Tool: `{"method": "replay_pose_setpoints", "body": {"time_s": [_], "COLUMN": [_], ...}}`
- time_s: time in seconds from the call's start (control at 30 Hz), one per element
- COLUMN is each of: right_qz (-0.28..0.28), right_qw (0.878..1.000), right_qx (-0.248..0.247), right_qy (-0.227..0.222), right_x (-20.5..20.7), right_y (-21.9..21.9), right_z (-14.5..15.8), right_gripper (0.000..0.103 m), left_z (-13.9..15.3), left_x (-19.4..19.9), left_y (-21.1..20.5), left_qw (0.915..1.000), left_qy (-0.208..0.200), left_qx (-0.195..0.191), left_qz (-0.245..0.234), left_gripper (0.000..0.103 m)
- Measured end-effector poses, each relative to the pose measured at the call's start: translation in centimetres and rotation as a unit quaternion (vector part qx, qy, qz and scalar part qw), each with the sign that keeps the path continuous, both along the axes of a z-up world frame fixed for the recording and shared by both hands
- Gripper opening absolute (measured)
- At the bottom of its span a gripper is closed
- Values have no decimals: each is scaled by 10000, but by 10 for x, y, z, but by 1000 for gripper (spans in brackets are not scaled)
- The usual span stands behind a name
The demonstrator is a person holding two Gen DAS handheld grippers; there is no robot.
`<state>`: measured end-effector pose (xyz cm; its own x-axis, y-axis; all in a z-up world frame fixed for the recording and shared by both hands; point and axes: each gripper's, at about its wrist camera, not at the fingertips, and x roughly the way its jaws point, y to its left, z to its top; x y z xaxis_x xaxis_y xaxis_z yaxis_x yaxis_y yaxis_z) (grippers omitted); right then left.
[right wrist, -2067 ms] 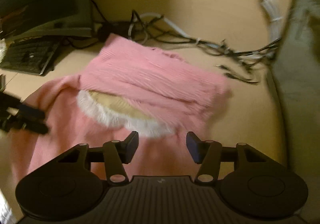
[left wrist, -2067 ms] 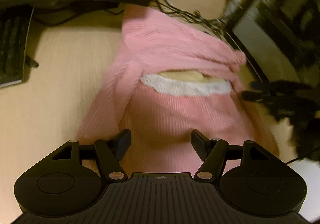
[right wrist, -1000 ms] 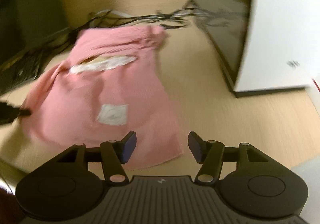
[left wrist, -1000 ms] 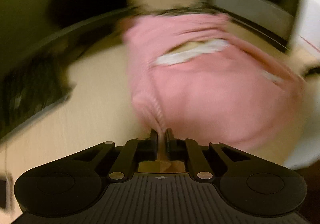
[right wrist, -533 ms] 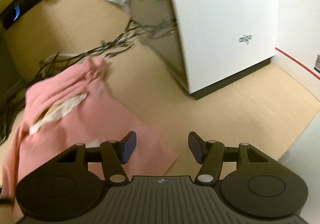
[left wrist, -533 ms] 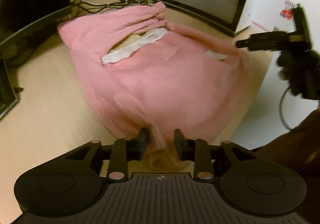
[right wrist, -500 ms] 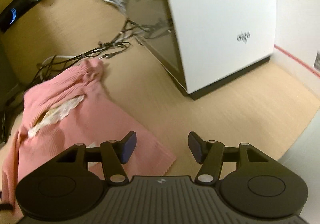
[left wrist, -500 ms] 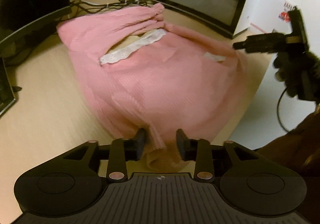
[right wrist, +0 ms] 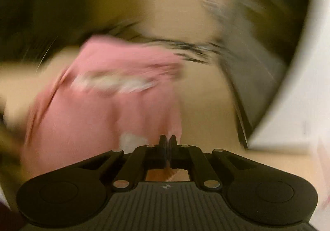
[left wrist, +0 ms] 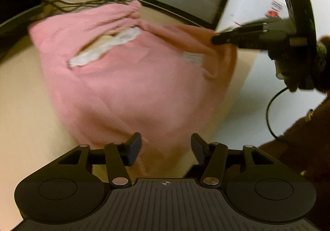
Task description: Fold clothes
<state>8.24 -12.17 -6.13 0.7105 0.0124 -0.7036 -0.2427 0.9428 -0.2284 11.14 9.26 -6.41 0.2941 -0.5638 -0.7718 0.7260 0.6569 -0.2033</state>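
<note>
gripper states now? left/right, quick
Left gripper: open, fingers have just been opening, pink garment edge between them, not pinched.
Right gripper: shut on the pink garment's edge.

Pink garment (right wrist: 107,111) smeared by motion blur

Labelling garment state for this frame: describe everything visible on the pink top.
The pink ribbed knit top lies spread on the pale wooden desk, rumpled, neckline away from the left camera. White lace trim edges the neck opening; a white label shows on the body. The right tongs are shut on its far-side edge. The left tongs stand open over its near hem, having just been opening; their pads are off the cloth.
</note>
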Motion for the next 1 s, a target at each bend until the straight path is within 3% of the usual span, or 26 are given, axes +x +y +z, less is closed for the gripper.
{"method": "replay_pose_setpoints", "body": {"time_s": [0.07, 0.13, 0.2, 0.23, 0.27, 0.4, 0.5, 0.57, 0.7, 0.77, 0.83, 0.87, 0.9, 1.0], "right_qz": [881, 1577, 1958, 1999, 1996, 1955, 1897, 1621, 695, 238, -46, -88, -86, 110], "right_qw": [9915, 9721, 9564, 9557, 9584, 9729, 9739, 9774, 9795, 9788, 9759, 9753, 9758, 9780], "right_qx": [-946, -1696, -2113, -2112, -1970, -723, 194, 713, 1630, 1816, 1907, 1859, 1747, 1386], "right_qy": [168, 358, 475, 461, 532, 1002, 1228, 1152, 960, 917, 1058, 1187, 1315, 1558], "right_x": [-8, -16, -19, -19, -17, -12, -14, -13, 3, 12, 21, 23, 24, 23], "right_y": [29, 51, 63, 66, 65, 44, 23, 7, -24, -32, -35, -33, -30, -22], "right_z": [-9, -24, -37, -37, -33, -3, 21, 31, 35, 25, 9, 0, -7, -14], "right_gripper": [2, 3, 8, 8, 8, 44, 45, 45, 44, 44, 44, 44, 44, 44], "left_z": [-5, -11, -12, -12, -12, 5, 35, 54, 64, 54, 36, 27, 18, 8], "left_x": [1, 3, 6, 8, 9, 12, 13, 18, 37, 50, 63, 66, 68, 57], "left_y": [-2, -3, -2, 0, 2, 21, 44, 60, 86, 91, 90, 86, 82, 63], "left_qw": [9999, 9998, 9993, 9987, 9978, 9923, 9896, 9880, 9828, 9781, 9746, 9748, 9747, 9835], "left_qy": [103, 206, 318, 410, 502, 829, 645, 368, -23, 53, 266, 405, 542, 730], "left_qx": [5, -5, -172, -262, -352, -808, -1185, -1353, -1274, -1200, -1025, -881, -737, -480], "left_qz": [-45, 18, 96, 169, 243, 444, 496, 648, 1333, 1703, 1974, 2010, 2039, 1585], "left_gripper": [65, 71, 77, 78, 78, 79, 88, 92, 92, 90, 79, 63, 53, 55]}}
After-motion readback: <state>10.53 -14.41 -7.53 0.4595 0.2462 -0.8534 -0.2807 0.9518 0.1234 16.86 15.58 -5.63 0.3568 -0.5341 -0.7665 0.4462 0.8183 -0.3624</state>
